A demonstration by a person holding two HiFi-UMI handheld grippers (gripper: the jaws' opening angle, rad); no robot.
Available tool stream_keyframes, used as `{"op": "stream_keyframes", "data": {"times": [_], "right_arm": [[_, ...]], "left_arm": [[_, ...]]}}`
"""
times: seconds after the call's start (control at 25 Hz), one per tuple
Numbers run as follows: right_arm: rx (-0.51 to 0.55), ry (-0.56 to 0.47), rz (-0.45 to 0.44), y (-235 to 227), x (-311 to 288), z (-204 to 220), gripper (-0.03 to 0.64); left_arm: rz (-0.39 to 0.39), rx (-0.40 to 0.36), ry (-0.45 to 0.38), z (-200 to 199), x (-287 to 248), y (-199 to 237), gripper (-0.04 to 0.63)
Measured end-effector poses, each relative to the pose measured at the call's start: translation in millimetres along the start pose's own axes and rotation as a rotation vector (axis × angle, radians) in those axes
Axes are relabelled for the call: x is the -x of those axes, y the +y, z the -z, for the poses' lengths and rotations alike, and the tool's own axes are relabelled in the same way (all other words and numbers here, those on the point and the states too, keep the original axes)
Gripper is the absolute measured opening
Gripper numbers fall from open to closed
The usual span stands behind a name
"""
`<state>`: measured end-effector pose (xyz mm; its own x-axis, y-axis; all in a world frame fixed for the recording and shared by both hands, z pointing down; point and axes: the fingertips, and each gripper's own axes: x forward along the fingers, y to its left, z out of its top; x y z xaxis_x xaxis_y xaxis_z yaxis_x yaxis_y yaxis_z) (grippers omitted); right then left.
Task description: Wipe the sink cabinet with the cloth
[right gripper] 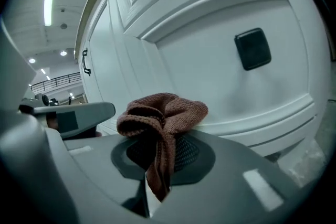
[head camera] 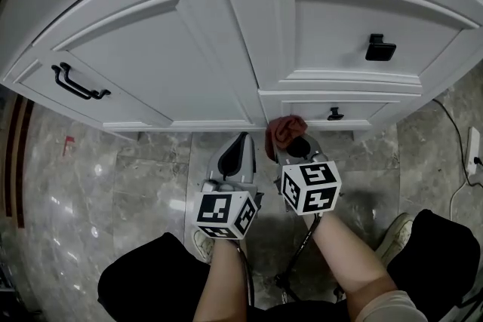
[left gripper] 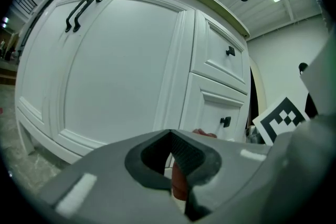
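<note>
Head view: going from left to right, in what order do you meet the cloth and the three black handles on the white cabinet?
long bar handle → cloth → small drawer knob → square knob

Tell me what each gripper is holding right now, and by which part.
The right gripper clamps the reddish-brown knitted cloth by a bunched fold; the rest bulges past its fingers. The left gripper is shut on nothing.

light: even, indoor | glare: floor (head camera: 98, 170) | edges: fisheye-warped, dark vignette
</note>
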<state>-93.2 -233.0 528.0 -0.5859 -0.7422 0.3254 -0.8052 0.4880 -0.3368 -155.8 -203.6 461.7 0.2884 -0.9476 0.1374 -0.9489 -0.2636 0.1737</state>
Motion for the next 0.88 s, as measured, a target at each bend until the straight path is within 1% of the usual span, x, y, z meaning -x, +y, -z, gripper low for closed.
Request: {"op": "stream_keyframes", "data": {"times": [0.16, 0.24, 0.36, 0.56, 0.64, 0.76, 0.88], "right_arm": [[-0.028, -0.002, 0.074, -30, 11, -1, 0.081], [-0.034, -0.005, 0.085, -41, 16, -5, 0.084], [-0.013, -0.007, 0.099, -51, 24, -10, 0.084], [-0.073, -0.021, 0.13, -78, 41, -13, 0.087], [-0.085, -0.025, 0.153, -91, 50, -14, 0.091], [-0.084, -0.031, 0.178, -107, 61, -17, 0.094], [-0.075, -0.042, 0.211, -123, 71, -19, 0.088]], "left_arm": [[0.03, -0.001, 0.001, 0, -6, -13, 0.0], [0.043, -0.001, 0.003, 1, -10, -19, 0.0], [0.061, -0.007, 0.015, 5, -15, -30, 0.0], [0.087, -0.009, 0.022, 7, -23, -47, 0.0], [0.092, 0.006, 0.022, 7, -28, -53, 0.0], [0.096, 0.058, 0.007, 7, -33, -60, 0.001], [0.108, 0.071, 0.009, 12, -39, -72, 0.001]]}}
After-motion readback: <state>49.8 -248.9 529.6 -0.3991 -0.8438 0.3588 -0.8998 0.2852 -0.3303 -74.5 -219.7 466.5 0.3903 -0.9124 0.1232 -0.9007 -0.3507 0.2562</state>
